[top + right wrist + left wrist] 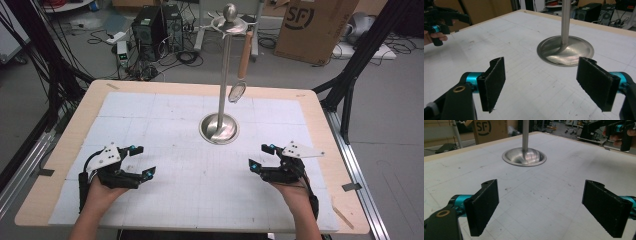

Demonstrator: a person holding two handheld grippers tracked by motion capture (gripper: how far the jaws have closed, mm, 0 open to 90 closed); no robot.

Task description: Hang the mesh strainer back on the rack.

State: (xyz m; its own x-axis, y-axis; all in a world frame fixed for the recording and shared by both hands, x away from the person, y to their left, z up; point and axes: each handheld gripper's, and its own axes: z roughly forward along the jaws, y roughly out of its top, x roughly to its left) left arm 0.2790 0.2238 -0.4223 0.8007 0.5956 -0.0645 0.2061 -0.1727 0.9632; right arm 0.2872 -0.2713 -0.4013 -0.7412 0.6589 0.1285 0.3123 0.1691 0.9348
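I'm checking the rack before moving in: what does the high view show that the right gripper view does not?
High view: the top of the stand with its hooks, a wooden-handled strainer hanging from one, and both hands, the left gripper and the right gripper, resting open on the white mat.

Right gripper view: its own two black pads close up, wide apart with nothing between them.

Both: the stand's round metal base, the lower pole, the gridded mat and the left gripper.
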